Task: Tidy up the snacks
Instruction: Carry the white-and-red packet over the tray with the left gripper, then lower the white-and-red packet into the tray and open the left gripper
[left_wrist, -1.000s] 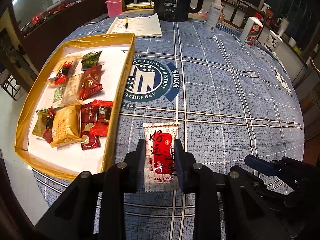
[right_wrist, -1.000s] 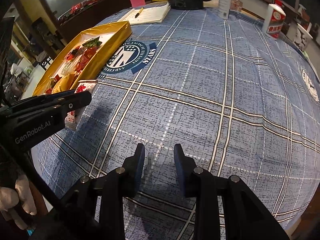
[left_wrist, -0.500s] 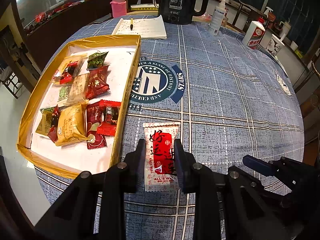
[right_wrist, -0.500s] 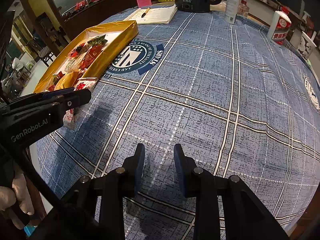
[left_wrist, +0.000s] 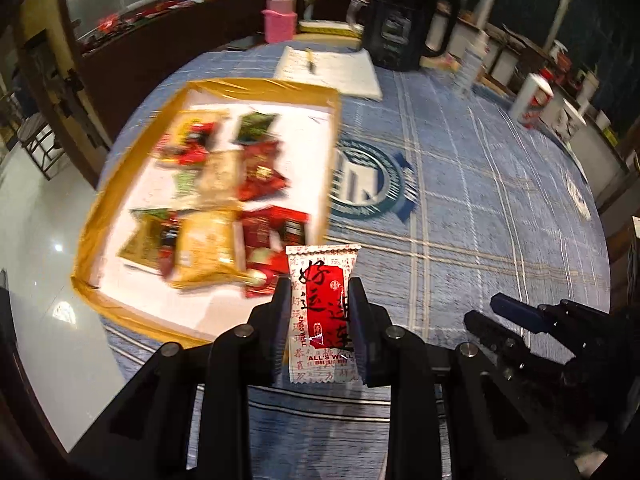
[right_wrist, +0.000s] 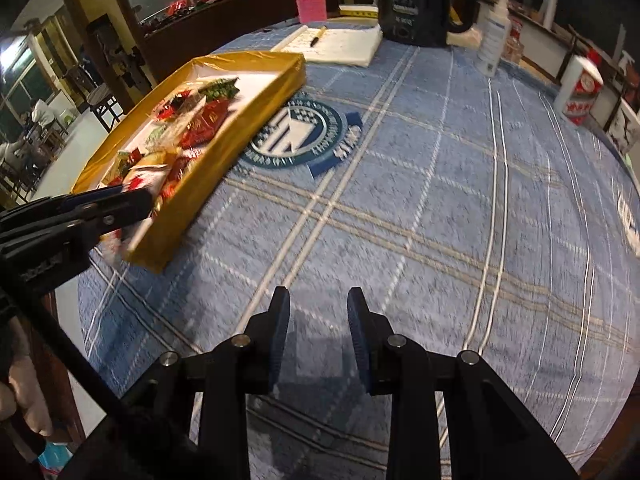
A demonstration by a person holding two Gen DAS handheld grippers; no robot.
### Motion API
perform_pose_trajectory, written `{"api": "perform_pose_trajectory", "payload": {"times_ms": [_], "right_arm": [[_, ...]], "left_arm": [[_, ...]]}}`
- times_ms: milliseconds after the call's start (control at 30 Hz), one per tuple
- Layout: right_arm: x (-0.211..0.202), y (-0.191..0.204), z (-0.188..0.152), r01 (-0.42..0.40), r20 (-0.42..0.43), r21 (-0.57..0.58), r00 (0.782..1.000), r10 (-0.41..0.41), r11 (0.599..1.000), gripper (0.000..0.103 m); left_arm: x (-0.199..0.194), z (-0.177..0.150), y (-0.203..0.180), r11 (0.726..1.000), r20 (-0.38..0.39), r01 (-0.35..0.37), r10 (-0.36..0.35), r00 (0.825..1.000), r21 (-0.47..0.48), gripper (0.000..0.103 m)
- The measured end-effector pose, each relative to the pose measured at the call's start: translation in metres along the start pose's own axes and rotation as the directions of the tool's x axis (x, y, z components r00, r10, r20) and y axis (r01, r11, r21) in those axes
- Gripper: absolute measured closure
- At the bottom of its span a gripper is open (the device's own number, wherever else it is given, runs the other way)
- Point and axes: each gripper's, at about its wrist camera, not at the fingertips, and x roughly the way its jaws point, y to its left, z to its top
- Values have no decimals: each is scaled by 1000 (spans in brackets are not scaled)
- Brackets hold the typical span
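My left gripper (left_wrist: 320, 292) is shut on a white and red snack packet (left_wrist: 322, 312), held upright off the blue checked tablecloth. The packet hangs at the near right corner of the gold tray (left_wrist: 256, 84), which holds several wrapped snacks (left_wrist: 204, 248). In the right wrist view the left gripper (right_wrist: 136, 196) and the packet (right_wrist: 146, 174) reach over the tray's near end (right_wrist: 240, 120). My right gripper (right_wrist: 318, 300) hovers above bare cloth to the right of the tray, jaws a little apart with nothing between them.
Behind the tray lie an open notebook with a pen (left_wrist: 332, 72), a black kettle (left_wrist: 400, 28) and a pink-sleeved bottle (left_wrist: 280, 20). A white bottle (right_wrist: 494, 40) and a red and white box (right_wrist: 580, 92) stand at the far right. The table edge runs close to the tray's left side.
The left gripper has lifted the packet off the cloth and carried it left to the tray's near corner. The right gripper has drifted left too, still with nothing in it.
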Motion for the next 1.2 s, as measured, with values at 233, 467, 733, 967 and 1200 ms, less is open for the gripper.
{"api": "perform_pose_trajectory", "payload": {"times_ms": [233, 467, 733, 967, 1200], "right_arm": [[-1, 25, 30, 26, 41, -52, 999, -24, 998, 73], [2, 47, 50, 75, 79, -98, 995, -67, 992, 73], [11, 68, 70, 101, 82, -108, 992, -92, 989, 73], [20, 83, 87, 89, 94, -72, 992, -82, 993, 73], [31, 100, 98, 89, 91, -61, 992, -84, 994, 73]], "left_arm": [[-14, 14, 41, 998, 34, -38, 39, 999, -47, 73], [-8, 27, 61, 998, 29, -50, 51, 998, -36, 73], [9, 47, 87, 998, 22, -63, 64, 998, -29, 73], [28, 62, 106, 998, 3, -63, 63, 998, -14, 73], [46, 68, 115, 1000, -23, -29, 29, 999, -2, 73]]}}
